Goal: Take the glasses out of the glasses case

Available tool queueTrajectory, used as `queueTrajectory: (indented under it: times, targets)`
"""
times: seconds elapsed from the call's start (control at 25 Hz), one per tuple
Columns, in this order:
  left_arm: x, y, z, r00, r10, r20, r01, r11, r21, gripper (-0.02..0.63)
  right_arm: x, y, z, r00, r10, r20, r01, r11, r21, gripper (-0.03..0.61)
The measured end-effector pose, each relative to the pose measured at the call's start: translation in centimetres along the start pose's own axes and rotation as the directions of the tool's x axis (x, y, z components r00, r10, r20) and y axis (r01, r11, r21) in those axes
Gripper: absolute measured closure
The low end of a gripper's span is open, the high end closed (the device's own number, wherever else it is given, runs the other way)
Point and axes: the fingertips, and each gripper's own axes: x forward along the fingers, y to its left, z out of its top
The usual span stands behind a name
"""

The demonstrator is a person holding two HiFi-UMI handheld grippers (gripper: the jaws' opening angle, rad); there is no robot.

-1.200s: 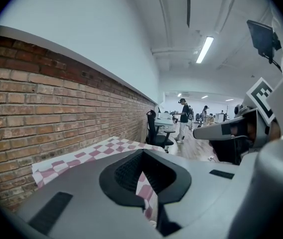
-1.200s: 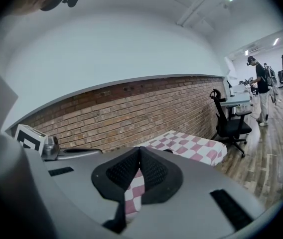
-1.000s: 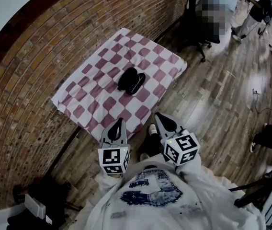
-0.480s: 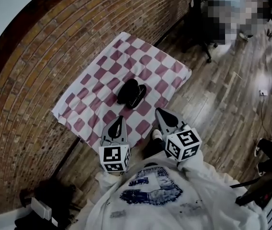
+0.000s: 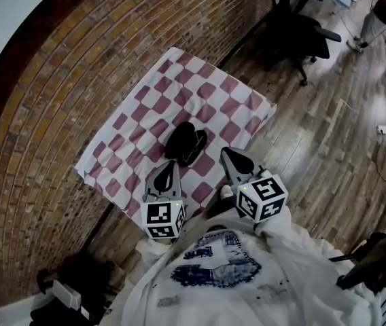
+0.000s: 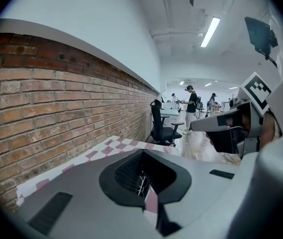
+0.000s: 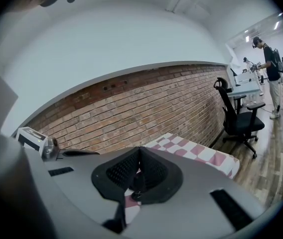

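Note:
An open black glasses case (image 5: 185,143) lies in the middle of a red-and-white checked cloth (image 5: 138,107) on a low table. I cannot make out the glasses from the head view. My left gripper (image 5: 171,165) is shut and empty, its tip over the cloth's near edge, just short of the case. To the right of the case, my right gripper (image 5: 226,153) is also shut and empty. In the left gripper view the jaws (image 6: 142,151) meet, with a thin pale wire shape showing below them. The right gripper view shows its jaws (image 7: 140,148) together above the dark case (image 7: 135,183).
A brick wall (image 5: 77,66) runs along the table's far side. A black office chair (image 5: 302,36) stands on the wooden floor (image 5: 315,148) beyond the table's right corner. Dark gear (image 5: 64,291) lies on the floor at lower left. People stand far off in the room (image 6: 191,101).
Both grippers have moved forward together toward the table, and their tips now reach the cloth near the case. Both stayed shut. The case has not moved on the cloth.

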Motion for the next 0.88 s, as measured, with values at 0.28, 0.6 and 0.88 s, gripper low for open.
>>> queueTrajectory:
  times: [0.28,0.6,0.88]
  targets:
    - [4.0,0.4,-0.5,0.997,0.033,-0.073,-0.033,0.999,-0.005,0.604,2.0,-3.5,1.6,1.000,0.014,0.001,-0.014,1.000,0.002,0.565]
    - [7.2,0.8,-1.9,0.988,0.022,-0.154,-0.022,1.000,-0.002,0.603,4.4,-5.8,1.3,0.999,0.033,-0.032,-0.032,0.999,0.017,0.565]
    - [9.2,0.7,-3.1,0.978,-0.023,-0.207,0.023,1.000,-0.002,0.586,5.6,-6.2,0.9,0.997,0.045,-0.057,-0.044,0.999,0.024,0.565]
